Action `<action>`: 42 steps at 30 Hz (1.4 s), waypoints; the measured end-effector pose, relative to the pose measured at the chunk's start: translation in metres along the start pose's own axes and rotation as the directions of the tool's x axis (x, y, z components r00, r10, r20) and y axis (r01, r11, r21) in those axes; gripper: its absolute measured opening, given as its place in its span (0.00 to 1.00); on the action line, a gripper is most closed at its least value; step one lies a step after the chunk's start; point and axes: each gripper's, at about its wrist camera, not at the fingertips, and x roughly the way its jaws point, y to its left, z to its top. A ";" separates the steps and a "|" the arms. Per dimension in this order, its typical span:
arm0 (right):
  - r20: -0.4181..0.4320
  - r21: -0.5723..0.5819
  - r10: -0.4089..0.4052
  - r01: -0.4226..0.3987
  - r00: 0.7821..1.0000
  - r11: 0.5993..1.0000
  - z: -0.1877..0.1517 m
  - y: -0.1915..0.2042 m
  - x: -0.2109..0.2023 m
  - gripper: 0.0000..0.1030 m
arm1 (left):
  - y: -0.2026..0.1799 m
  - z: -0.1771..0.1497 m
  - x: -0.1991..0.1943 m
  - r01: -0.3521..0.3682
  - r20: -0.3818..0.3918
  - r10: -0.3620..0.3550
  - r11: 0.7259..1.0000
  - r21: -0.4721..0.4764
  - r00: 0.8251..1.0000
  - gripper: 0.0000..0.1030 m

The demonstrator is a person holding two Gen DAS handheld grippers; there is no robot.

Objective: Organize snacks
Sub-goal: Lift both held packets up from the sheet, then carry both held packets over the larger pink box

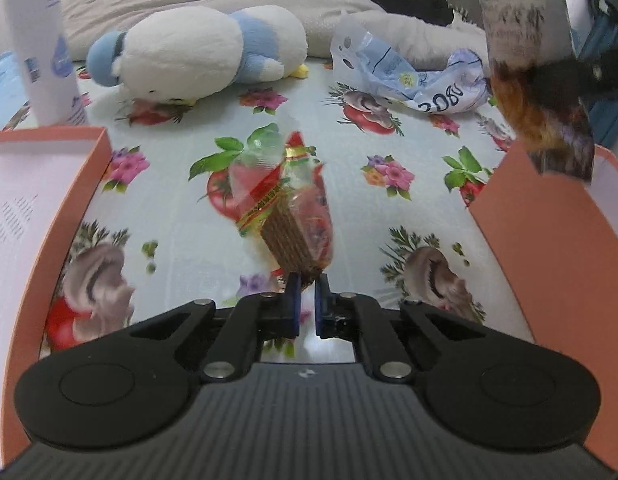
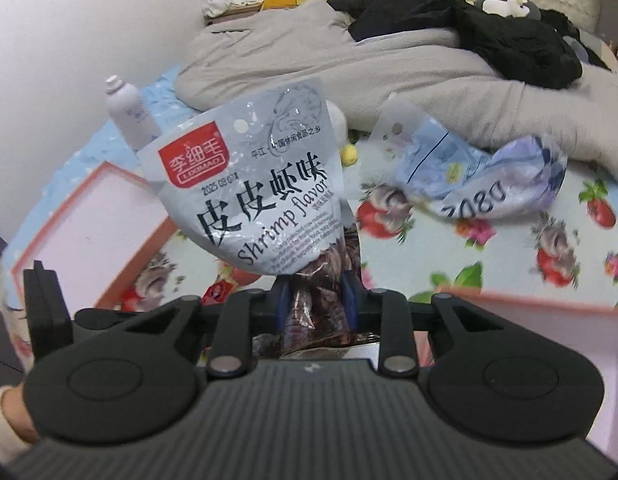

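Observation:
My left gripper [image 1: 307, 280] is shut on a clear-wrapped wafer snack [image 1: 293, 216] with red and gold print, held above the floral bedsheet. My right gripper [image 2: 315, 292] is shut on a grey shrimp flavor snack bag [image 2: 253, 184], held upright. That bag also shows in the left wrist view [image 1: 537, 80], hanging over the right pink box [image 1: 549, 240]. A second pink box [image 1: 37, 208] lies at the left; it also shows in the right wrist view [image 2: 89, 224].
A blue and white plush bird [image 1: 197, 52] lies ahead on the floral sheet [image 1: 389, 220]. A crumpled blue plastic bag [image 1: 409, 76] lies at the right. A white bottle [image 1: 41, 40] stands at the far left. Grey bedding and dark clothes [image 2: 449, 20] are piled behind.

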 end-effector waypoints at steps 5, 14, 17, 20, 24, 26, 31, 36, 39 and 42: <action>0.007 0.040 0.012 -0.013 1.000 0.999 -0.038 0.014 -0.014 0.29 | 0.003 -0.024 -0.026 0.028 0.007 -0.027 0.998 -0.051 1.000 0.06; 0.009 0.090 0.035 -0.035 0.999 0.995 -0.097 0.045 -0.030 0.29 | -0.007 -0.076 -0.076 0.053 0.012 -0.052 0.997 -0.050 0.999 0.06; 0.021 0.076 0.027 -0.028 0.999 0.997 -0.109 0.058 -0.035 0.29 | -0.010 -0.093 -0.096 0.068 0.026 -0.067 0.997 -0.046 0.997 0.06; 0.030 0.098 0.036 -0.039 0.999 0.994 -0.121 0.066 -0.036 0.29 | -0.013 -0.110 -0.115 0.068 0.044 -0.066 0.997 -0.038 0.997 0.06; 0.029 0.117 0.036 -0.040 0.999 0.992 -0.145 0.080 -0.035 0.29 | -0.012 -0.128 -0.139 0.068 0.062 -0.064 0.996 -0.065 0.996 0.06; 0.020 0.147 0.045 -0.048 0.999 0.988 -0.157 0.084 -0.032 0.29 | -0.011 -0.133 -0.149 0.071 0.073 -0.065 0.994 -0.084 0.995 0.05; 0.032 0.178 0.021 -0.026 0.999 0.984 -0.179 0.091 -0.034 0.29 | -0.013 -0.136 -0.174 0.088 0.112 -0.076 0.990 -0.113 0.991 0.02; 0.045 0.198 -0.011 0.002 0.999 0.980 -0.196 0.095 -0.040 0.29 | -0.021 -0.141 -0.190 0.118 0.127 -0.103 0.987 -0.112 0.987 0.00; 0.031 0.207 -0.036 0.029 0.999 0.978 -0.206 0.094 -0.036 0.29 | -0.022 -0.147 -0.184 0.108 0.107 -0.096 0.988 -0.109 0.990 0.00; 0.015 0.220 -0.031 0.027 0.999 0.975 -0.214 0.091 -0.032 0.29 | -0.018 -0.152 -0.176 0.125 0.078 -0.116 0.983 -0.134 0.990 0.00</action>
